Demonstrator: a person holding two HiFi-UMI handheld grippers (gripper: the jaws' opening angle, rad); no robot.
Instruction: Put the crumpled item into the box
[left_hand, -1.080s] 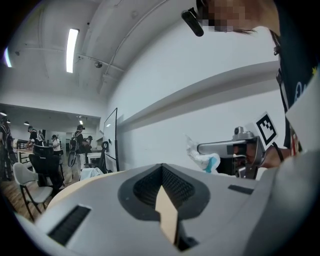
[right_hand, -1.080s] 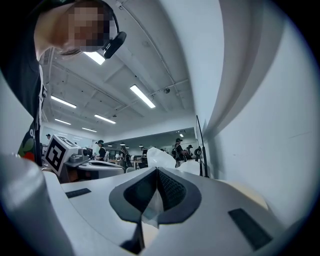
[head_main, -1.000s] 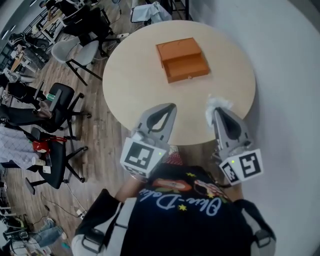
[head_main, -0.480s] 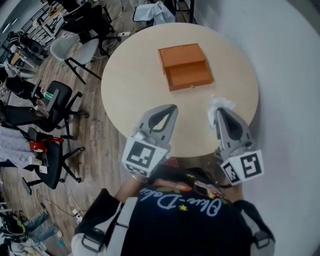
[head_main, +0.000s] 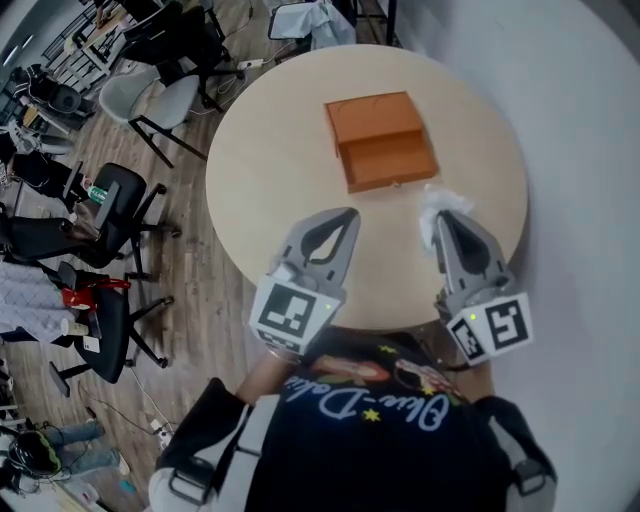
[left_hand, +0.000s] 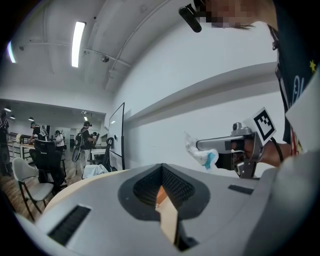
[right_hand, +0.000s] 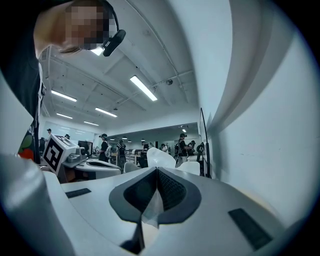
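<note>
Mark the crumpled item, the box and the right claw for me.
crumpled item (head_main: 445, 199), head view: upper part of the white wad.
box (head_main: 390, 161), head view: floor of its open, nearer half.
right claw (head_main: 441, 222), head view: the tips, shut on the wad.

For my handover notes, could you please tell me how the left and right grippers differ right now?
The left gripper is shut on nothing, while the right gripper is shut on the crumpled white item. The left gripper lines up with the orange box's left side, the right gripper with its right side. Both point across the round table.
</note>
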